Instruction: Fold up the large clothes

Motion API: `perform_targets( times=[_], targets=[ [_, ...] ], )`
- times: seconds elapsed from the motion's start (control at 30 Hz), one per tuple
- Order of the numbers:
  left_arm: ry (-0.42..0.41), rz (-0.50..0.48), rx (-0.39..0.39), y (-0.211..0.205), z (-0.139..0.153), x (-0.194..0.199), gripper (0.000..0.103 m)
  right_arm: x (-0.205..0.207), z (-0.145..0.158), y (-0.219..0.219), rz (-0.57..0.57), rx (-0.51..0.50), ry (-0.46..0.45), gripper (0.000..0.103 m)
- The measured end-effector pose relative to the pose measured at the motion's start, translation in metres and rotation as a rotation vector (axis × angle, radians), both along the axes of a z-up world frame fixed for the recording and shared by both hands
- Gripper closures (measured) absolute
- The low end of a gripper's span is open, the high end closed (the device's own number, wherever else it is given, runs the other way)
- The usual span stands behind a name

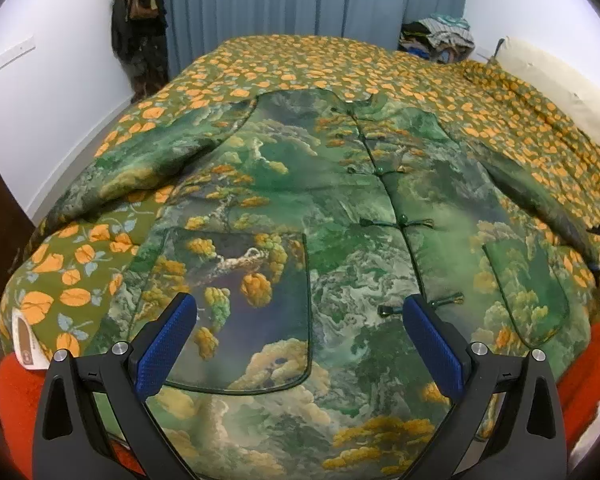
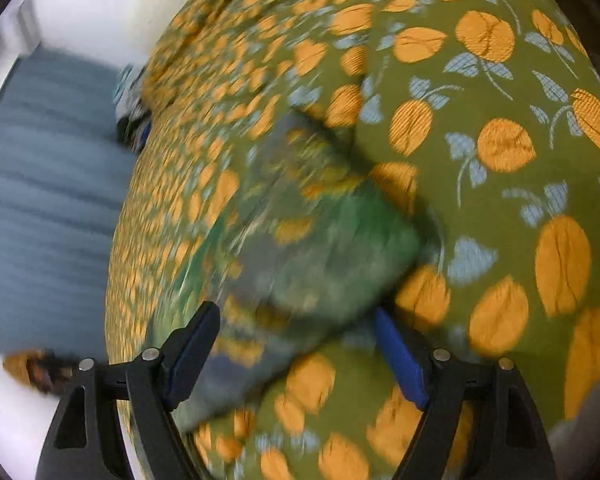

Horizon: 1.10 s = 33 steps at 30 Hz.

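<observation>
Green landscape-print jacket (image 1: 300, 208) spread flat, buttoned.

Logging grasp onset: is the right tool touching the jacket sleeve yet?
Cannot tell. In the right wrist view the open right tool straddles the sleeve end, but motion blur hides whether its fingers meet the cloth.

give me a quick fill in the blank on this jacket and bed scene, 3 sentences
1. The green landscape-print jacket lies flat on a bedspread patterned with ____ fruit.
2. The left tool hovers over the jacket's hem with its jaws ____.
3. The right tool has its jaws open around the end of a jacket ____.

Missing words: orange; open; sleeve
</observation>
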<state>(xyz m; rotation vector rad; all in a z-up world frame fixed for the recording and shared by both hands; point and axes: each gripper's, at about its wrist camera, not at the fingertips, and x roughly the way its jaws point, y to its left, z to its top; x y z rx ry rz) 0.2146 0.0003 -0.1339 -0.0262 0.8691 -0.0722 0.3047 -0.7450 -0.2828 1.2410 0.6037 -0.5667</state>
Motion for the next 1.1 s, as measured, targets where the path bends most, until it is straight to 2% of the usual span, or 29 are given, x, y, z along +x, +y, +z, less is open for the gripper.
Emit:
perform_targets(
  times=[0.03,0.07,0.1,0.13,0.17,0.27,0.33,0.4,0.5,0.57,0.67,0.83,0.93,1.0,1.03,1.07,1.1],
  targets=[
    [-0.005,0.001,-0.002,0.001,0.001,0.000,0.001,0.004,-0.002,-0.004,-0.021,-0.001,-0.001,0.046],
    [-0.009,0.004,-0.003,0.002,0.002,0.000,0.001,0.008,-0.002,-0.006,-0.027,-0.014,0.012,0.070],
    [-0.013,0.008,-0.003,0.003,0.003,-0.001,0.001,0.013,0.002,-0.006,-0.018,-0.044,0.018,0.082],
    [-0.014,0.011,-0.004,0.005,0.003,-0.001,0.001,0.017,0.010,-0.003,-0.007,-0.082,0.019,0.088],
    [-0.013,0.012,-0.006,0.006,0.002,-0.002,0.001,0.024,0.026,0.004,0.023,-0.157,0.016,0.091],
    [-0.004,0.017,-0.006,0.009,-0.003,-0.003,0.001,0.049,0.095,0.044,0.204,-0.399,-0.075,0.093],
    [0.003,0.016,-0.015,0.009,-0.006,-0.002,0.001,0.065,0.142,0.091,0.356,-0.585,-0.130,0.093],
    [0.010,0.019,-0.028,0.010,-0.008,-0.001,0.001,0.078,0.184,0.156,0.528,-0.774,-0.182,0.093],
    [0.014,0.022,-0.039,0.010,-0.009,-0.001,0.001,0.097,0.212,0.240,0.737,-0.890,-0.245,0.093],
    [0.009,0.026,-0.041,0.012,-0.008,-0.003,0.001,0.112,0.212,0.283,0.838,-0.901,-0.251,0.093],
    [-0.001,0.038,-0.040,0.018,-0.006,-0.007,0.001,0.128,0.189,0.353,0.976,-0.894,-0.223,0.094],
    [0.003,0.058,-0.051,0.030,-0.006,-0.009,0.001,0.144,0.119,0.440,1.122,-0.874,-0.103,0.093],
    [0.002,0.057,-0.067,0.036,-0.005,-0.008,0.001,0.133,0.080,0.470,1.193,-0.837,-0.052,0.090],
    [0.004,0.050,-0.076,0.038,-0.003,-0.004,0.001,0.118,0.059,0.482,1.249,-0.781,-0.017,0.078],
    [0.005,0.043,-0.083,0.039,-0.002,-0.002,0.001,0.112,0.054,0.484,1.276,-0.754,-0.013,0.055],
    [0.006,0.032,-0.097,0.040,-0.001,0.002,0.001,0.105,0.051,0.484,1.296,-0.735,-0.027,0.037],
    [0.008,0.018,-0.118,0.041,0.002,0.008,0.001,0.098,0.052,0.486,1.300,-0.739,-0.044,0.034]
  ],
)
